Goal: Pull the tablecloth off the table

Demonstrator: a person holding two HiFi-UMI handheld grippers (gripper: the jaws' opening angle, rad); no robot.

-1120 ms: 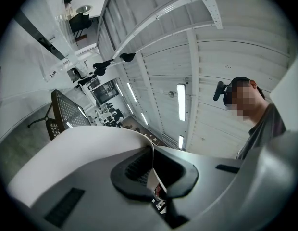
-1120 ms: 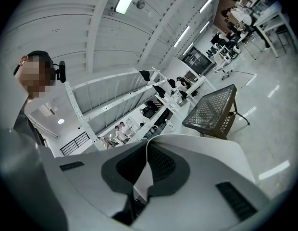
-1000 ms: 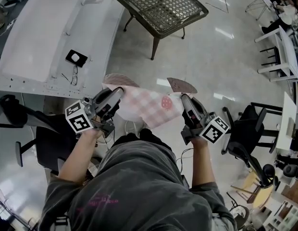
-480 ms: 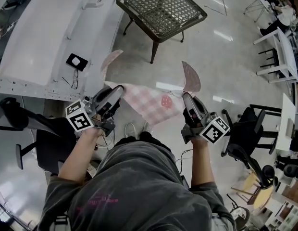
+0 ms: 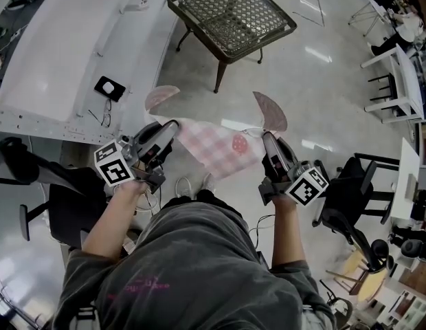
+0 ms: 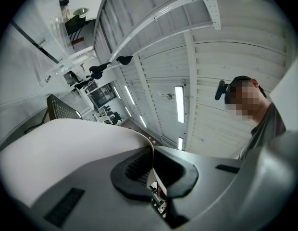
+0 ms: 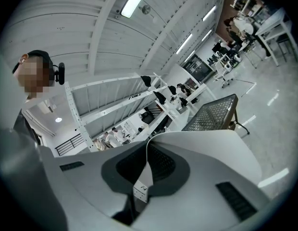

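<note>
**Checked cloth held clear of the table, pinched at both ends**

In the middle of the head view the pink checked tablecloth [image 5: 216,143] hangs stretched between the two grippers, above the pale floor and close to the person's chest. The left gripper [image 5: 170,128], at centre left, has its jaws pressed together on one edge of the cloth; its own view shows a thin strip of fabric caught between the dark pads. The right gripper [image 5: 268,140], at centre right, pinches the opposite edge the same way. Two loose corners of the cloth curl upward, one beside each gripper. The woven table [image 5: 230,16] stands at the top centre of the frame, well apart from the cloth, its mesh top bare. A long white bench [image 5: 62,53] fills the upper left.
</note>
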